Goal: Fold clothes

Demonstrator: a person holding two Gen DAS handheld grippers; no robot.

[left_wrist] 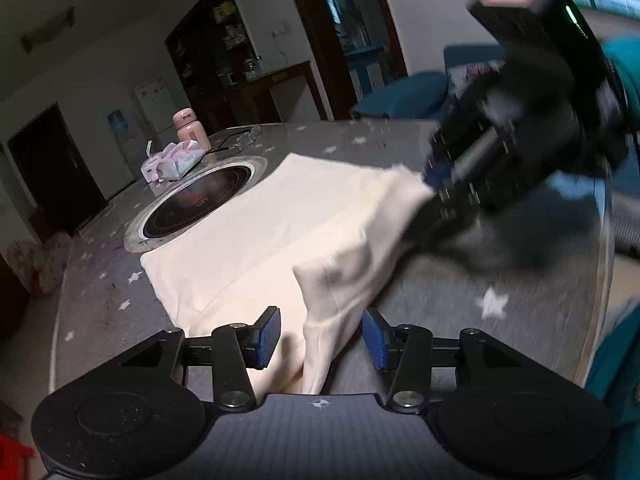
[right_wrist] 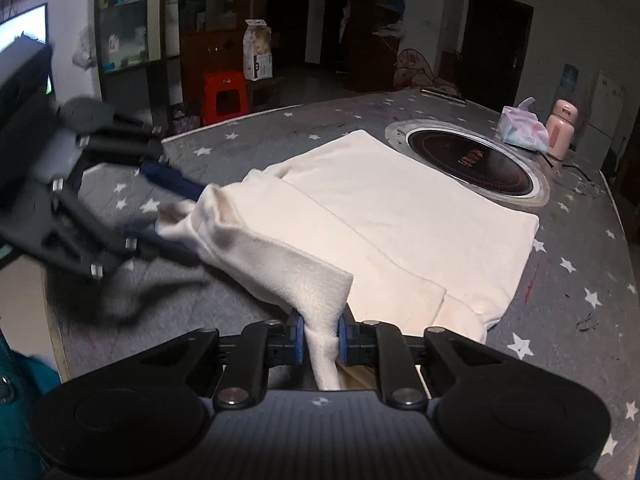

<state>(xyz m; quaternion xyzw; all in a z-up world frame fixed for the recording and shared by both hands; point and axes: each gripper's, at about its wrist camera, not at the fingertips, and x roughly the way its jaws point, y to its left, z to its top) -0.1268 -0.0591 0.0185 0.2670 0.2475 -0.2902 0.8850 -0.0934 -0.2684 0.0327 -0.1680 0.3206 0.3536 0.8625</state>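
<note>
- Right gripper (right_wrist: pixel 320 336) — blue pads pressed together on a raised strip of the cream garment (right_wrist: pixel 400 208), which hangs down between them.
- Left gripper (left_wrist: pixel 320 338) — jaws spread, pads clear of the cloth; a lifted fold of the garment (left_wrist: pixel 280 220) stands in the gap without touching either pad.
- Cream garment — spread flat over most of its area on the table (right_wrist: pixel 580 320); near edge pulled up into a ridge running from one gripper to the other.
- Table — round, grey covering printed with white stars.
- Inset cooktop (right_wrist: pixel 472 160) — dark disc in a metal ring, just beyond the garment's far edge.
- Tissue pack (right_wrist: pixel 522 128) and pink bottle (right_wrist: pixel 562 130) — side by side, beyond the cooktop.
- Red stool (right_wrist: pixel 224 96) — on the floor past the table.
</note>
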